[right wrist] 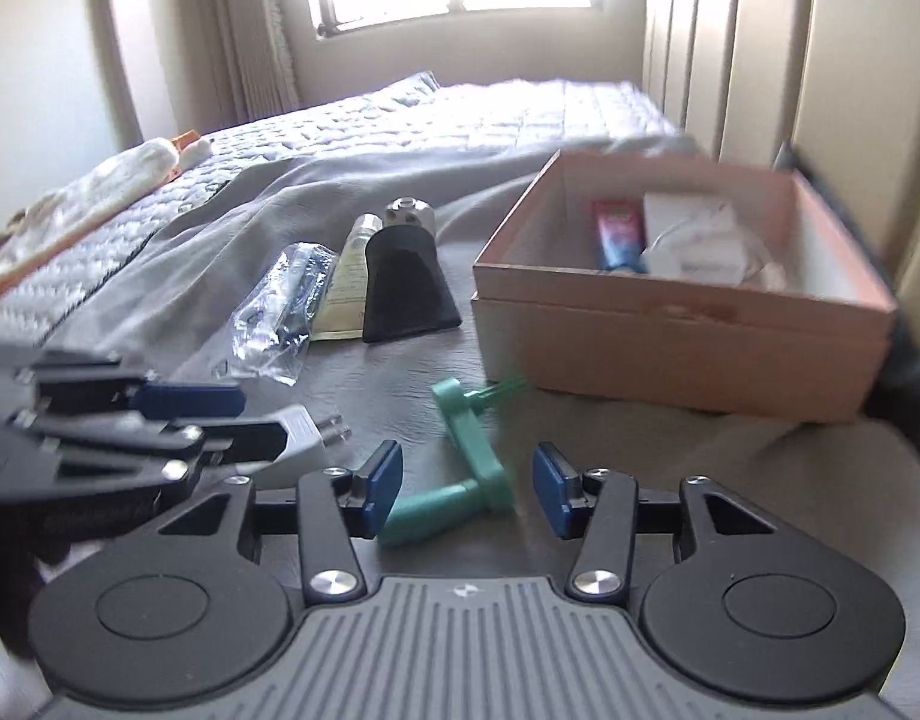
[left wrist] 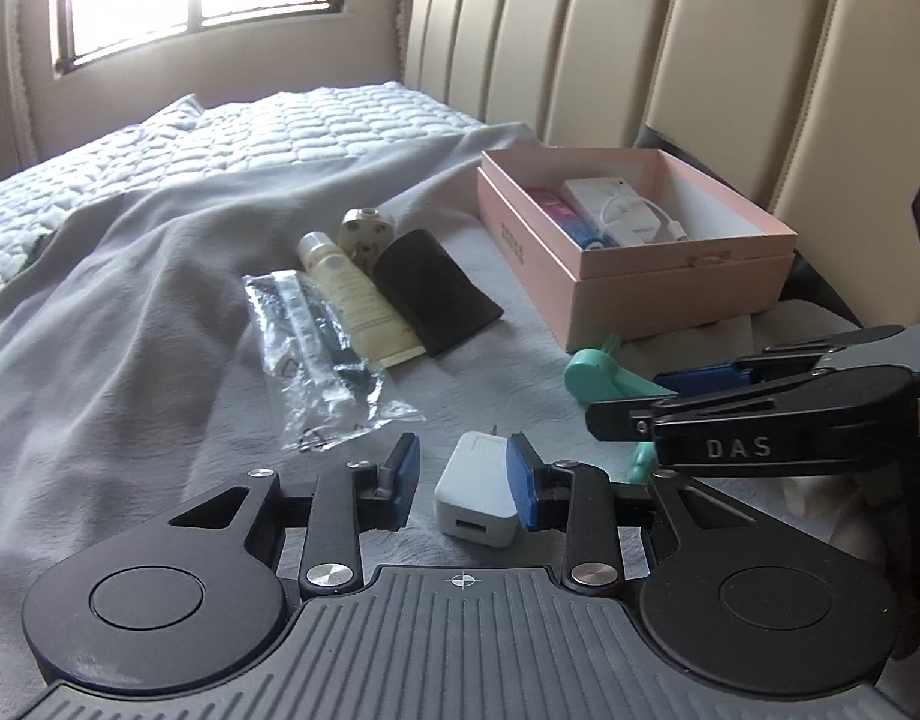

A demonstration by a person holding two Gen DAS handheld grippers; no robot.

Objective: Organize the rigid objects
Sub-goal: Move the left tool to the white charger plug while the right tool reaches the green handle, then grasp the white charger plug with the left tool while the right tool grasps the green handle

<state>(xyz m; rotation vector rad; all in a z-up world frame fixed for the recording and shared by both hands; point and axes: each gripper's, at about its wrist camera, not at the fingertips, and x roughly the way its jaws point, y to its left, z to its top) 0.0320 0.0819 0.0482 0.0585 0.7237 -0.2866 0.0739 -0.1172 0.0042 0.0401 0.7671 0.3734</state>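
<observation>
Both our grippers sit low over the grey blanket (left wrist: 130, 276). Our left gripper (left wrist: 460, 489) stands at a narrow gap around the white charger (left wrist: 475, 507); its right pad touches the plug body, the left pad shows a sliver of space, so we cannot tell whether the charger is truly pinched. Our right gripper (right wrist: 469, 489) stands open and empty-handed, its pads either side of the teal tool (right wrist: 466, 468) without pressing it.

From here the charger could twist or slip out when we lift, since contact looks one-sided and the blanket beneath is soft. The teal tool lies crooked between the right pads; closing on its thin arm might flick it away. Our two grippers work close together, so one could knock the other on the way to the pink box (left wrist: 634, 252), which stands well beyond and already holds a few items.

Both hands angle downward toward the bed, the right crossing in from the side beside the left.
</observation>
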